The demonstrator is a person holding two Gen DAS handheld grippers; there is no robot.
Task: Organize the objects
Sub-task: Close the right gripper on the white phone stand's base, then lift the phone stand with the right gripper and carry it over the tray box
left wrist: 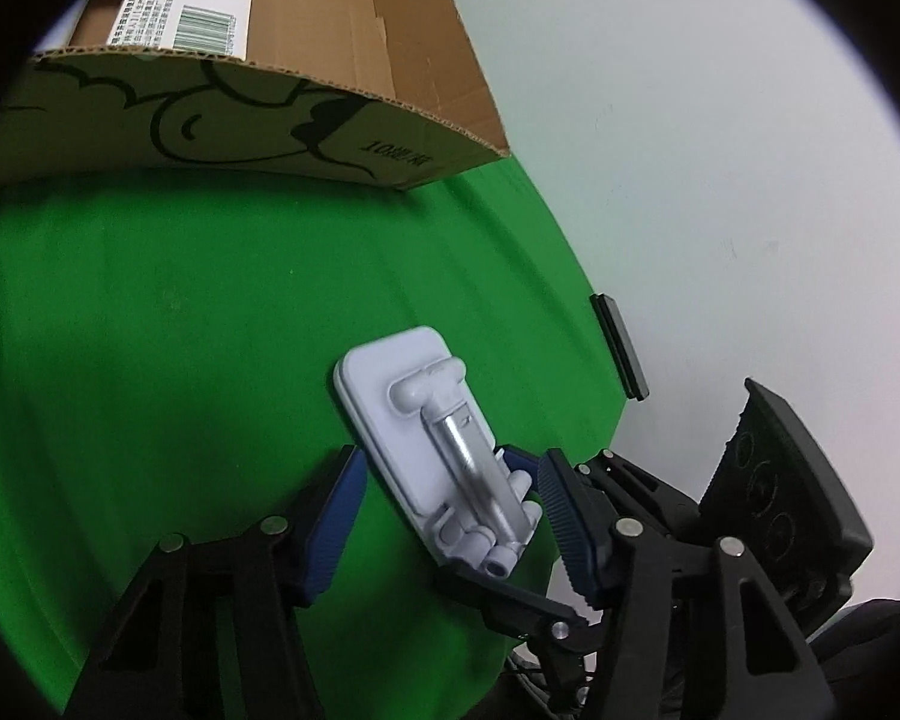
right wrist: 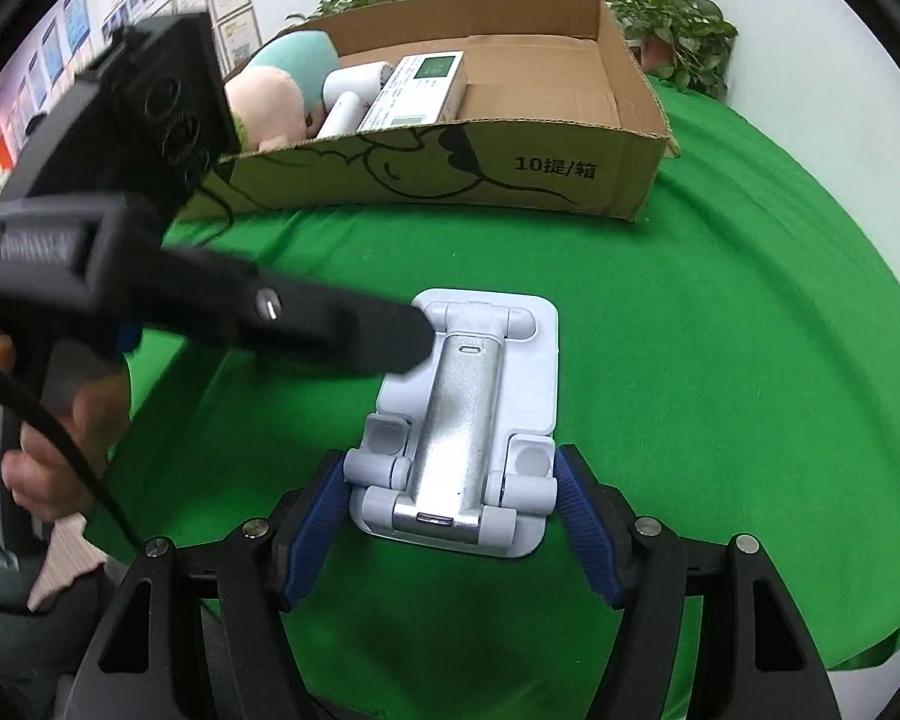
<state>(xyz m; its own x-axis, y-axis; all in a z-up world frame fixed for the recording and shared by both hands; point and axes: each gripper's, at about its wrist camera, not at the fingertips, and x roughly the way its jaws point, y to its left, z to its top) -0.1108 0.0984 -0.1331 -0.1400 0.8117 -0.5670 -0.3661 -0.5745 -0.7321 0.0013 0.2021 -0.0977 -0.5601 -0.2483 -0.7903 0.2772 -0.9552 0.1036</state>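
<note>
White plastic phone stand (right wrist: 462,420), folded flat on the green cloth (right wrist: 720,360), metal arm up: rigid, light, probably slick. Right gripper (right wrist: 450,504) brackets its hinge end, pads touching or nearly; left gripper (left wrist: 450,504) spread around it. Cardboard box (right wrist: 630,138) holds plush toy (right wrist: 276,90), white bottle (right wrist: 345,102), carton (right wrist: 417,90).
</note>
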